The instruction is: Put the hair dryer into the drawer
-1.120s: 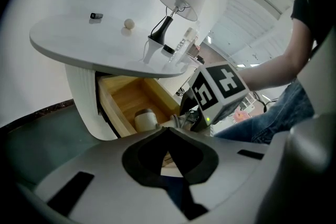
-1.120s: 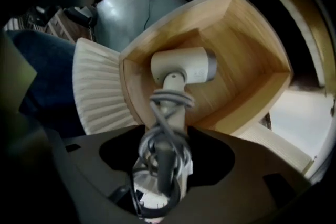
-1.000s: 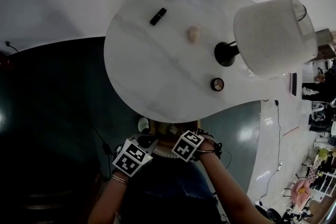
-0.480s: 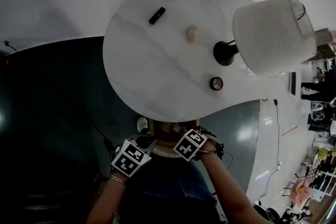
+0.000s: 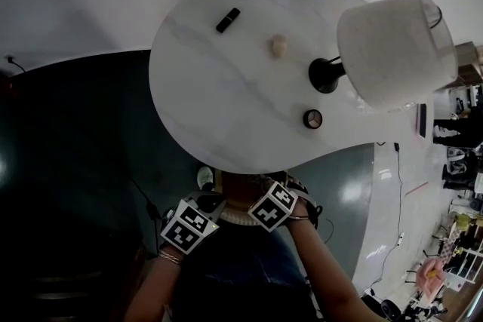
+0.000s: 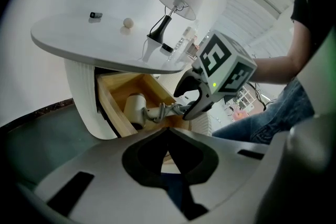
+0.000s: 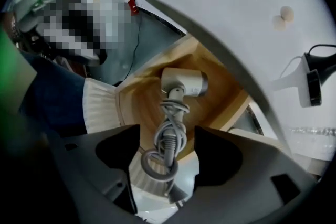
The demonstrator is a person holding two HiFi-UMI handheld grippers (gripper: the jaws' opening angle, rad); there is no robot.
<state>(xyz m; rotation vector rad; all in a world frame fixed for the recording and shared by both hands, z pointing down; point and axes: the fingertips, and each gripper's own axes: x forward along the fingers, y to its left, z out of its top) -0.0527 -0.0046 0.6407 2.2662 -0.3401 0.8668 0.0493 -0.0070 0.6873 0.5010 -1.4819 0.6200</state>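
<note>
The grey-white hair dryer (image 7: pixel 182 83) lies in the open wooden drawer (image 7: pixel 223 107) under the table top, its head toward the back. Its handle and coiled cord (image 7: pixel 168 150) reach out over the drawer front. My right gripper (image 7: pixel 167 139) points down over the drawer front. Its jaws are opening, with the cord loose between them and neither pad pressing on it. In the left gripper view the dryer (image 6: pixel 135 107) rests in the drawer (image 6: pixel 111 105) with the right gripper (image 6: pixel 185 104) just above its cord. My left gripper (image 6: pixel 168 134) hangs back from the drawer, shut on nothing.
A white oval table top (image 5: pixel 226 87) overhangs the drawer. It carries a lamp (image 5: pixel 392 49), a small black item (image 5: pixel 227 20), a beige ball (image 5: pixel 279 47) and a small round object (image 5: pixel 312 118). The person's jeans (image 6: pixel 273 113) are close on the right, with dark floor to the left.
In the head view the right gripper's marker cube has shifted slightly toward the table edge. The left gripper's cube has stayed where it was.
</note>
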